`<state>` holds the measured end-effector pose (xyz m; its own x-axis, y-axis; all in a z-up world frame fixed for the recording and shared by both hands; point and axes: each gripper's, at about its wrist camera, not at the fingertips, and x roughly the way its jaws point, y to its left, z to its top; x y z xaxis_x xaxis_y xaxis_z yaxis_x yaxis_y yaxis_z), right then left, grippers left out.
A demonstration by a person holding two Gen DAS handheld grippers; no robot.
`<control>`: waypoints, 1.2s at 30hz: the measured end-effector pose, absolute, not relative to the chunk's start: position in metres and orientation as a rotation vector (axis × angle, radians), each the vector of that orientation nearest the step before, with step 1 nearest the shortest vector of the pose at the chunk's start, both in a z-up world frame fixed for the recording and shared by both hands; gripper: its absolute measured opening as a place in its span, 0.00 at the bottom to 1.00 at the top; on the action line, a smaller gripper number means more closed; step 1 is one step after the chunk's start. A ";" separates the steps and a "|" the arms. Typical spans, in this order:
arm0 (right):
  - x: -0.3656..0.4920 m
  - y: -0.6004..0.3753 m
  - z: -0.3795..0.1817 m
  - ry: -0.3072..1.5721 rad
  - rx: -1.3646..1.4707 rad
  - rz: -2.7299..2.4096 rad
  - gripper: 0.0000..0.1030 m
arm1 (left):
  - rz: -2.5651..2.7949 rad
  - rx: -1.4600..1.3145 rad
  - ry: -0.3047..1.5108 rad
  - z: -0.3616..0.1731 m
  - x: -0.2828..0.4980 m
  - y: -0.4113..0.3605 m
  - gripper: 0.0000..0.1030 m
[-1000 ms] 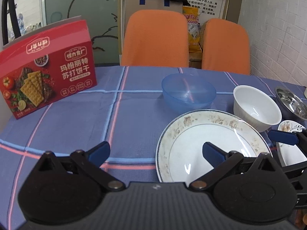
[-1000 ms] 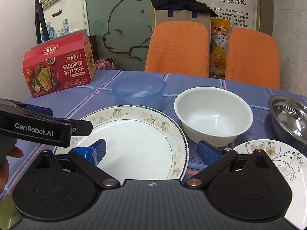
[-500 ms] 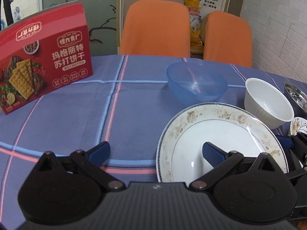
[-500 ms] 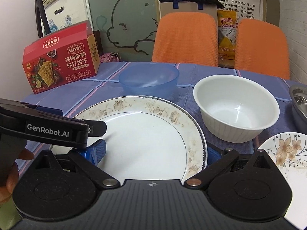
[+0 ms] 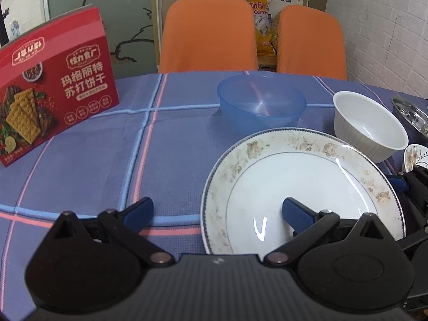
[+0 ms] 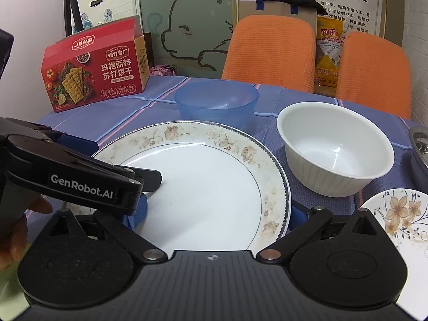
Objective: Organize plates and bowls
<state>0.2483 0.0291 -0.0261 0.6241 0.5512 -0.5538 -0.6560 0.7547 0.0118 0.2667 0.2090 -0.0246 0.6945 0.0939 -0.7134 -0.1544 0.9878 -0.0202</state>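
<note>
A large white plate [image 5: 299,184] [image 6: 203,187] with a brown floral rim lies on the blue checked tablecloth [image 5: 107,165]. Behind it stand a blue plastic bowl [image 5: 260,101] [image 6: 216,101] and a white ribbed bowl [image 5: 370,128] [image 6: 334,155]. My left gripper [image 5: 216,211] is open, its right finger over the plate's middle and its left finger over the cloth. My right gripper [image 6: 216,212] is open around the plate's near edge; the rim hides its right fingertip. The left gripper's body [image 6: 80,179] reaches over the plate from the left, with a hand behind it.
A small flower-patterned plate [image 6: 396,219] lies at the right, with a steel bowl [image 5: 409,112] beyond it. A red cracker box [image 5: 53,107] stands at the left. Two orange chairs [image 5: 208,34] are behind the table, and a white brick wall [image 5: 379,26] is to the right.
Both grippers have come closer to the large plate, which now fills more of each view. The left gripper's tip has slid further over the plate. Both stayed open.
</note>
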 end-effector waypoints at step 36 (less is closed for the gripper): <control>0.182 0.008 0.028 0.541 -0.084 0.634 0.89 | 0.063 -0.136 0.746 0.043 0.216 0.172 0.78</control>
